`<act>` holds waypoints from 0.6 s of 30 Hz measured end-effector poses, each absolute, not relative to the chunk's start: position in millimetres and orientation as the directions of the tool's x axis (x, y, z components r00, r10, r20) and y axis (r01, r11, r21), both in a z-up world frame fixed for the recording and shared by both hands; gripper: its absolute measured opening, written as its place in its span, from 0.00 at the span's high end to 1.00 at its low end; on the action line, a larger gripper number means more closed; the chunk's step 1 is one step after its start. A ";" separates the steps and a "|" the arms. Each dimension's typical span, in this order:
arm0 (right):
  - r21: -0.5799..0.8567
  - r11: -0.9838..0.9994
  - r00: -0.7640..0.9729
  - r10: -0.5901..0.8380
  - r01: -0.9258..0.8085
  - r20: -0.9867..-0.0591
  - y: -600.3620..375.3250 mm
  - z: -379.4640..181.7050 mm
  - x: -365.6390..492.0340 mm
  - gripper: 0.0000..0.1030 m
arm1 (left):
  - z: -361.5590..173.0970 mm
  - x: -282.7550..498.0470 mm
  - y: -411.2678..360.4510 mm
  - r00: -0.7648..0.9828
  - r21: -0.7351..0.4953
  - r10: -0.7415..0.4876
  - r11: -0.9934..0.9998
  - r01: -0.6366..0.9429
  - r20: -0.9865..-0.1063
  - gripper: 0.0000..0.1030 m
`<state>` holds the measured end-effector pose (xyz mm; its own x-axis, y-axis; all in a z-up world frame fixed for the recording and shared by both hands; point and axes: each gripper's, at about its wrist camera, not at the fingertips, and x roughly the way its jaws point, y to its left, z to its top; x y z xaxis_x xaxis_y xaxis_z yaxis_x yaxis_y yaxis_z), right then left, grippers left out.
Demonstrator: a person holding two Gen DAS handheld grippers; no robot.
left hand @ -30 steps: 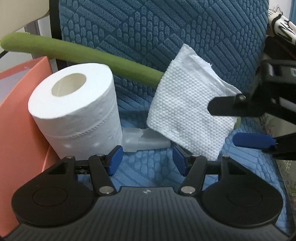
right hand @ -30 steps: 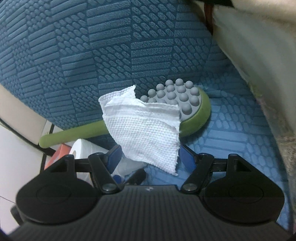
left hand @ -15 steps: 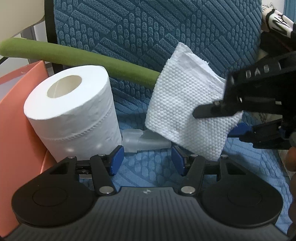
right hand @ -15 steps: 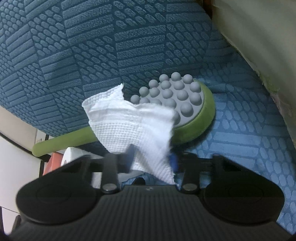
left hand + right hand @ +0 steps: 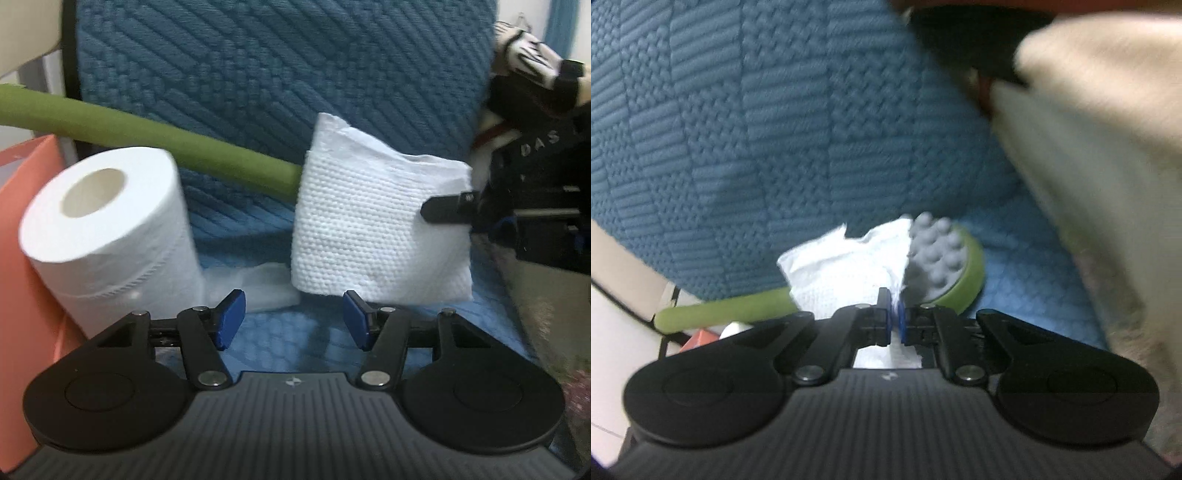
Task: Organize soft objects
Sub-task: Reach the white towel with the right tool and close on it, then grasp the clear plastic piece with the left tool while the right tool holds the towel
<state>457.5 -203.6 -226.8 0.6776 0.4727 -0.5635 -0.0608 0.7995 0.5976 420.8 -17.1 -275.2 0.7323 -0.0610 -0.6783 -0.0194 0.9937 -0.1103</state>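
Observation:
A white paper towel sheet (image 5: pixel 373 225) leans against the blue cushion; it also shows in the right wrist view (image 5: pixel 849 273). My right gripper (image 5: pixel 894 320) is shut on the sheet's right edge; it shows at the right of the left wrist view (image 5: pixel 458 214). A white toilet paper roll (image 5: pixel 107 229) stands at the left. A green long-handled massage brush (image 5: pixel 942 266) lies behind the sheet, its handle (image 5: pixel 155 136) running left. My left gripper (image 5: pixel 293 320) is open and empty, just in front of the sheet and the roll.
A blue textured cushion (image 5: pixel 280 81) forms the seat and back. An orange box (image 5: pixel 26 206) stands at the left beside the roll. A clear plastic item (image 5: pixel 258 284) lies between roll and sheet. Cream fabric (image 5: pixel 1100 184) hangs at the right.
My right gripper has moved in and closed on the paper towel's right edge. The left gripper has stayed open and shifted only slightly.

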 end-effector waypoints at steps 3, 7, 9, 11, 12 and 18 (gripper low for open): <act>0.551 0.834 0.695 0.415 -0.033 -0.586 -211.5 -223.0 455.4 0.93 | -273.6 418.0 -26.0 0.742 -0.079 -0.056 0.997 0.004 -0.668 0.38; 0.510 0.860 0.696 0.369 -0.004 -0.617 -216.3 -221.9 450.9 0.93 | -271.8 420.3 -34.9 0.755 0.018 0.022 1.000 -0.014 -0.655 0.38; 0.501 0.865 0.696 0.363 -0.005 -0.620 -219.6 -221.5 447.6 0.93 | -273.6 420.1 -33.7 0.755 0.070 0.063 0.997 -0.023 -0.653 0.37; 0.495 0.869 0.698 0.360 -0.010 -0.619 -218.1 -219.7 442.4 0.93 | -277.8 422.7 -37.3 0.744 0.136 0.100 0.991 -0.013 -0.661 0.37; 0.495 0.869 0.699 0.361 -0.012 -0.617 -217.7 -218.2 440.1 0.93 | -279.4 421.2 -38.2 0.742 0.162 0.111 0.987 -0.004 -0.661 0.37; 0.509 0.861 0.701 0.367 -0.006 -0.612 -228.0 -216.8 432.0 0.93 | -287.4 430.9 -61.0 0.760 0.358 0.183 0.931 0.069 -0.623 0.37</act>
